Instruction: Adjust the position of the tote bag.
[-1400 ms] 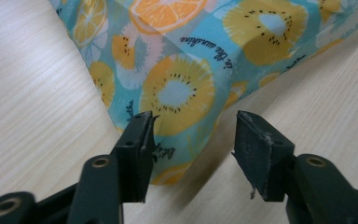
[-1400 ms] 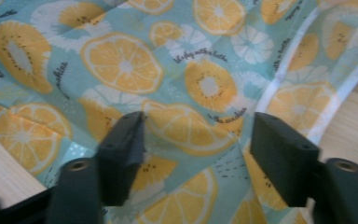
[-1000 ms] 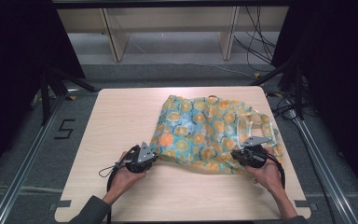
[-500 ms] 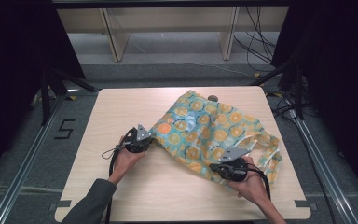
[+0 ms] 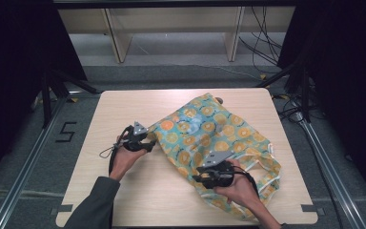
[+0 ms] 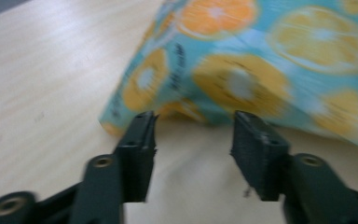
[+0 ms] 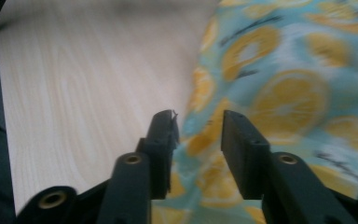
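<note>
- High view: the orange-print cloth bag (image 5: 209, 143) lies crumpled on the right half of the wooden table (image 5: 124, 105), reaching its edge at 5 o'clock; bare wood stays free at 9 o'clock. The left gripper (image 5: 145, 142) sits at the bag's left corner, the right gripper (image 5: 205, 179) on its near edge.
- Left gripper view: its jaws have just been opening; they stand wide, the bag's corner (image 6: 121, 116) at 12 o'clock, untouched.
- Right gripper view: its jaws have just been opening, apart over soft cloth (image 7: 279, 93), not pressing.

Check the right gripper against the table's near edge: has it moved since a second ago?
Yes. The right gripper has slid left along the table and nearer its front edge, over the orange-print bag. Its jaws have just been opening, pads apart over the fabric.
</note>
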